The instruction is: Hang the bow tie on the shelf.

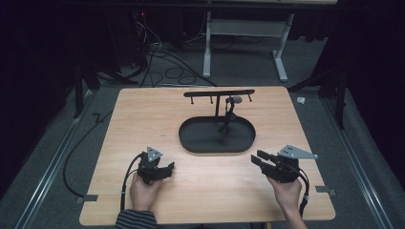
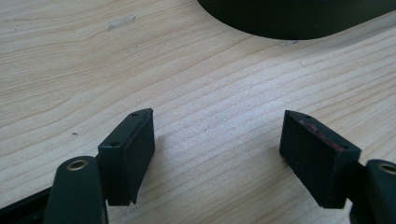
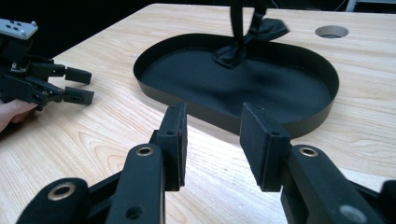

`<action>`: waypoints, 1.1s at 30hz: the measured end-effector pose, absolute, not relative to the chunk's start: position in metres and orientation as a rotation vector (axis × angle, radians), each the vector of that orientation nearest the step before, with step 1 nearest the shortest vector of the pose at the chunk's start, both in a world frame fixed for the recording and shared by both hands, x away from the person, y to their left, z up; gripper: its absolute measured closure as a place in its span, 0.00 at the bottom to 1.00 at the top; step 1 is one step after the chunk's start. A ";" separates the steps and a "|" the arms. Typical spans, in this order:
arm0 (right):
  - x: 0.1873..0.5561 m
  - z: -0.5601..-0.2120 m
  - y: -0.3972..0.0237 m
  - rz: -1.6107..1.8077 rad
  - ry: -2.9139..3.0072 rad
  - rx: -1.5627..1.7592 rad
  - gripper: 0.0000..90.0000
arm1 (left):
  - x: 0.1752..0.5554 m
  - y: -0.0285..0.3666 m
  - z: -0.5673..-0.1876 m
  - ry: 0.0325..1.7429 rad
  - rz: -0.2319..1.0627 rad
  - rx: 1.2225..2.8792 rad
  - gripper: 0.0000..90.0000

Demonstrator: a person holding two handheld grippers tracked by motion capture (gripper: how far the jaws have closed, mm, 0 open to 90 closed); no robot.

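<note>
A black oval tray [image 1: 188,138] sits in the middle of the wooden table [image 1: 143,109]. From it rises a black T-shaped stand [image 1: 218,94] with small hooks. A dark strap-like item [image 1: 229,113] hangs from the bar, its lower end resting in the tray [image 3: 154,88]. My left gripper [image 1: 168,168] lies low at the front left, open, with bare wood between its jaws [image 2: 217,140]. My right gripper [image 1: 258,158] is at the front right, open and holding nothing [image 3: 212,126], pointing at the tray's near rim. The strap-like item [image 3: 247,35] and left gripper [image 3: 79,86] also appear in the right gripper view.
The tray's edge [image 2: 289,21] lies just ahead of the left gripper. A round hole [image 3: 331,31] is cut in the tabletop beyond the tray. Cables [image 1: 162,62] and a white desk frame [image 1: 207,43] are on the floor behind the table.
</note>
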State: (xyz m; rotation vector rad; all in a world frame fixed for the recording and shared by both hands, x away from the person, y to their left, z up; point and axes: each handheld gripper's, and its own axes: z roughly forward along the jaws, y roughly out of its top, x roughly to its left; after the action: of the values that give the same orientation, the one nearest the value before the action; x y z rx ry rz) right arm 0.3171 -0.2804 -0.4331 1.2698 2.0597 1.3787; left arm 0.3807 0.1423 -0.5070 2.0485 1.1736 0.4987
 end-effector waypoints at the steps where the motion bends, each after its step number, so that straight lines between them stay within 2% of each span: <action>1: 0.317 -0.433 -0.280 1.379 2.060 1.270 0.70 | 0.381 0.142 -0.507 1.174 0.499 2.049 0.30; 33: 0.325 -0.474 -0.253 1.250 2.170 1.281 0.71 | 0.381 0.142 -0.507 1.173 0.498 2.049 0.30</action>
State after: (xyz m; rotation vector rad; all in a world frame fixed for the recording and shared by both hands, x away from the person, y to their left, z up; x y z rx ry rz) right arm 0.3246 -0.2528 -0.4741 1.2809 2.1704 1.2504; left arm 0.3805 0.1423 -0.5070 2.0490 1.1728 0.4984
